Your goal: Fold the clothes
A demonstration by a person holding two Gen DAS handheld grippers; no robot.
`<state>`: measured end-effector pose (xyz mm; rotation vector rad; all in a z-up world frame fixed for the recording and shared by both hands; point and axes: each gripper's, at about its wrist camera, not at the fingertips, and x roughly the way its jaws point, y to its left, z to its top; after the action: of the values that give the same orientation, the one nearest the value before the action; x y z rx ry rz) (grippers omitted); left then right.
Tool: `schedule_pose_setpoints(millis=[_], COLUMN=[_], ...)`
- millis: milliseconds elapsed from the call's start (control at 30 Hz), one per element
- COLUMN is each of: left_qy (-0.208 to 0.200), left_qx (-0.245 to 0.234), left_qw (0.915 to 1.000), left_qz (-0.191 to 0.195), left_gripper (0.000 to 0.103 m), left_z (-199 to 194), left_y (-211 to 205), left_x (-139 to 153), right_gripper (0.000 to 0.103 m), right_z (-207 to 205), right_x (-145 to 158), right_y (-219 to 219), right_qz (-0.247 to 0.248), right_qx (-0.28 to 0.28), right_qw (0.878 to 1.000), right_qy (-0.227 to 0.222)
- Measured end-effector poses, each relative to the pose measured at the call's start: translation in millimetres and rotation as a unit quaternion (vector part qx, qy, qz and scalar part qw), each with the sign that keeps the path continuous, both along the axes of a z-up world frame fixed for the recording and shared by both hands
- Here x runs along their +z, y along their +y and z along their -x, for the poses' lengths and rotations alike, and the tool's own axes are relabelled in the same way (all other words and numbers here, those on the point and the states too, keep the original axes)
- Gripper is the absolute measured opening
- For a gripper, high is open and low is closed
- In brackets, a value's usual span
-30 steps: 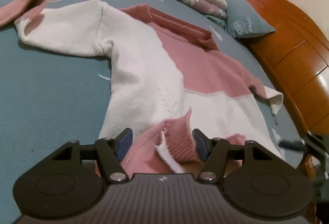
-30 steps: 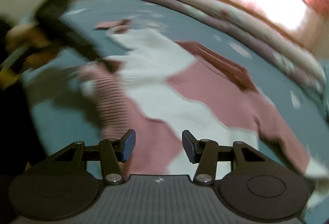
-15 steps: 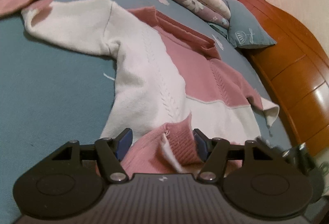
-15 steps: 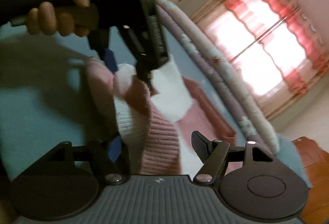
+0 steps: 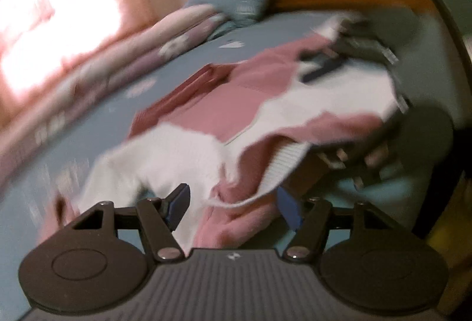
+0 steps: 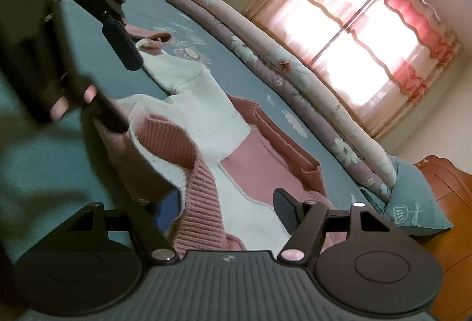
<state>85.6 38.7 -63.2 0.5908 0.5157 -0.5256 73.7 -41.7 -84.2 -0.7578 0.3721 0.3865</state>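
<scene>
Since a second ago, when the sweater [image 6: 224, 141] lay flat and the ribbed hem [image 6: 197, 203] was only bunched between the left tongs, both hem corners have been raised clear of the bed [image 6: 38, 173], and the left wrist view has been swung round so sharply that it is now smeared with motion blur.

The hem is seen lifted and curled towards the collar [image 6: 283, 144], while the shoulders and the white sleeve [image 6: 177, 76] are left lying across the middle of the blue sheet, well short of the rolled quilt [image 6: 295, 76] along the far edge. The pillow [image 6: 413, 203] is seen at the headboard corner.

Pink rib knit is seen between the fingers of the right gripper [image 6: 227, 209], which are set well apart, so a firm pinch cannot be confirmed. The left gripper [image 5: 233, 203] is likewise spread around cloth, and whether the fabric is clamped cannot be told. In the right view the left gripper is seen at the other hem corner, held by a hand [image 6: 73, 102].

The bottom-up fold of the body is judged to be in hand. For the next move, both corners would need to be carried level towards the collar and laid down square, with the sleeves dealt with separately.
</scene>
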Motion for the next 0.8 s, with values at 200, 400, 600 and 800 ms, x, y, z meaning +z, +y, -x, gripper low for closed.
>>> schedule_pose_setpoints(millis=[200, 400, 600, 800], left_qy=[-0.079, -0.078, -0.072, -0.066], left_qx=[-0.081, -0.124, -0.136, -0.146], left_qw=[0.9845, 0.9746, 0.9705, 0.9626], left_qz=[-0.134, -0.169, -0.186, -0.218], left_gripper=[0.068, 0.068, 0.068, 0.068], left_z=[-0.2, -17.5, -12.3, 8.3], left_y=[-44.0, -63.8, -63.7, -58.0], left_x=[-19.9, -17.8, -22.1, -16.9], right_gripper=[0.051, 0.007, 0.005, 0.005], right_z=[-4.7, -12.4, -7.3, 12.8], right_x=[2.9, -2.2, 10.0, 46.9], right_y=[-2.1, -2.7, -11.1, -28.3], right_qz=[-0.009, -0.023, -0.046, -0.079], right_qx=[0.013, 0.016, 0.041, 0.104], right_qw=[0.999, 0.996, 0.991, 0.975], right_qy=[0.035, 0.081, 0.115, 0.180])
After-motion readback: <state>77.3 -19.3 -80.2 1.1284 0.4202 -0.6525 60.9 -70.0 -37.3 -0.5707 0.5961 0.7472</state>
